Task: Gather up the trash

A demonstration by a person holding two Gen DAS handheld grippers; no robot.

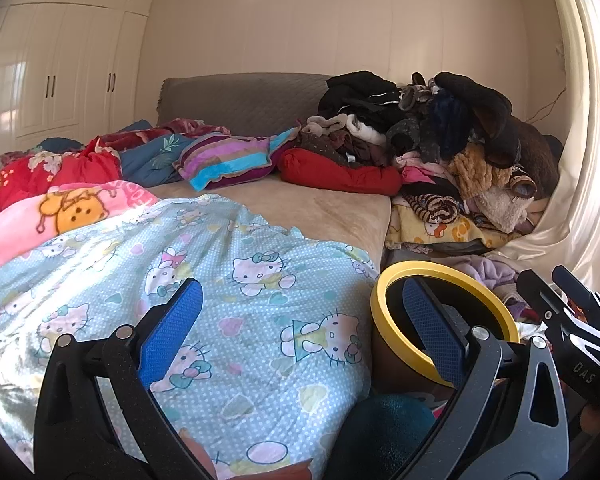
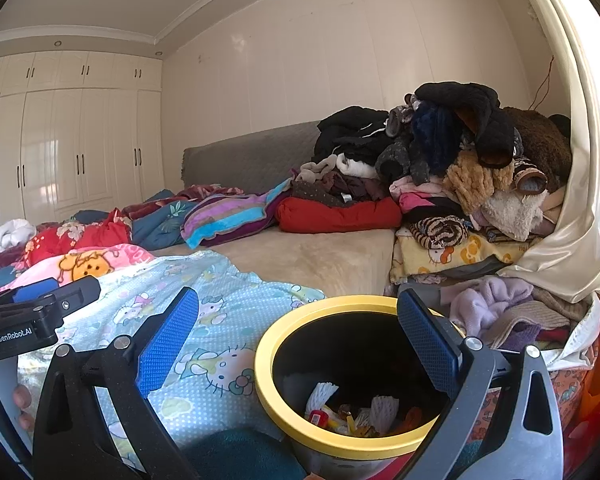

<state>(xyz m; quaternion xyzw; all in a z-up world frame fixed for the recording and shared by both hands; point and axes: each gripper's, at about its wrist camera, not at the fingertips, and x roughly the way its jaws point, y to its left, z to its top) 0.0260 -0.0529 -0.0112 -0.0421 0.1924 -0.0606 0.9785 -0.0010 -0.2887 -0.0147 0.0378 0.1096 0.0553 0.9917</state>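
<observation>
A dark bin with a yellow rim [image 2: 262, 364] stands beside the bed. Inside it lies trash [image 2: 356, 412]: white foam net sleeves and small red and yellow wrappers. My right gripper [image 2: 298, 336] is open just above and in front of the bin, with its right finger [image 2: 428, 344] across the bin's mouth and nothing held. In the left wrist view the same bin's rim [image 1: 440, 267] shows at lower right. My left gripper [image 1: 300, 320] is open over the light blue cat-print blanket [image 1: 240, 280], and its right finger overlaps the bin.
The bed carries a tall clothes pile [image 2: 460, 168] at the right, a red cushion [image 2: 336, 214] and striped and red bedding on the left. A cream curtain [image 2: 580, 240] hangs at the right. White wardrobes [image 2: 72, 148] fill the far left wall.
</observation>
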